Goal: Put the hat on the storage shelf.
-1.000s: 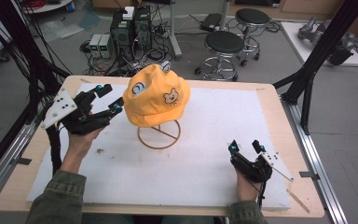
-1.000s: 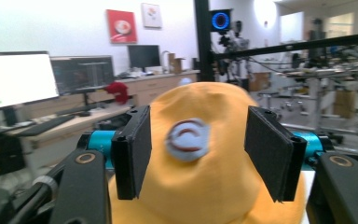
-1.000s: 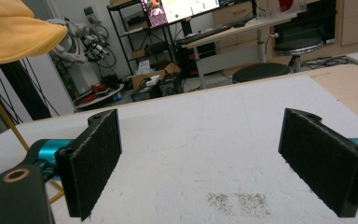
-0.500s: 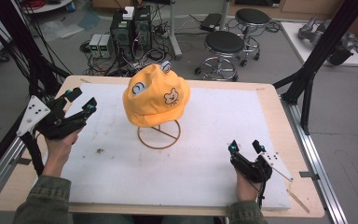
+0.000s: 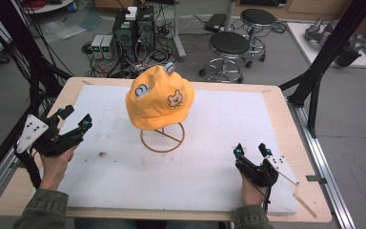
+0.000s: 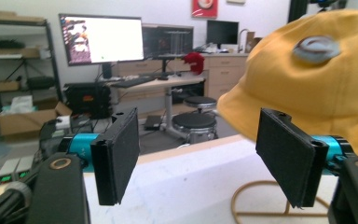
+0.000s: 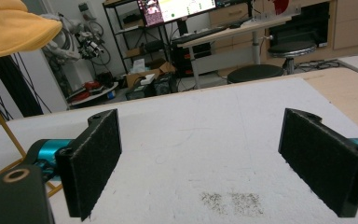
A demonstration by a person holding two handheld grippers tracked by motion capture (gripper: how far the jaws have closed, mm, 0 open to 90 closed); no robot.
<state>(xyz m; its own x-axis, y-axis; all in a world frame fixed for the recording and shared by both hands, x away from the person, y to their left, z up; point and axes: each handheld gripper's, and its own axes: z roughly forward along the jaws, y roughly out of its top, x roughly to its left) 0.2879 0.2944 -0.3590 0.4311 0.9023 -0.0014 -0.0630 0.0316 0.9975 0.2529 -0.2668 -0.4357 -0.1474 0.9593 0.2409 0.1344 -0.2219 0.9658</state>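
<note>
A yellow bucket hat (image 5: 159,102) with a bear patch and two grey eyes sits on a gold wire stand (image 5: 162,138) in the middle of the white board (image 5: 209,171). My left gripper (image 5: 76,117) is held at the board's left edge, well apart from the hat, pointing toward it. Its jaws have just been opening and nothing is between them. In the left gripper view the hat (image 6: 303,93) and the stand's ring (image 6: 261,196) lie ahead of the open left gripper (image 6: 198,158). My right gripper (image 5: 250,150) rests open at the front right, with bare board between its pads (image 7: 98,158).
The board lies on a wooden table (image 5: 286,109) inside a black frame (image 5: 314,81). Two stools (image 5: 228,45) and computer boxes (image 5: 133,26) stand on the floor beyond the far edge. Dark specks (image 5: 100,153) mark the board near the left hand.
The left gripper has drawn back from the hat toward the table's left edge and sunk lower, and its jaws stand wider. The right gripper has stayed put.
</note>
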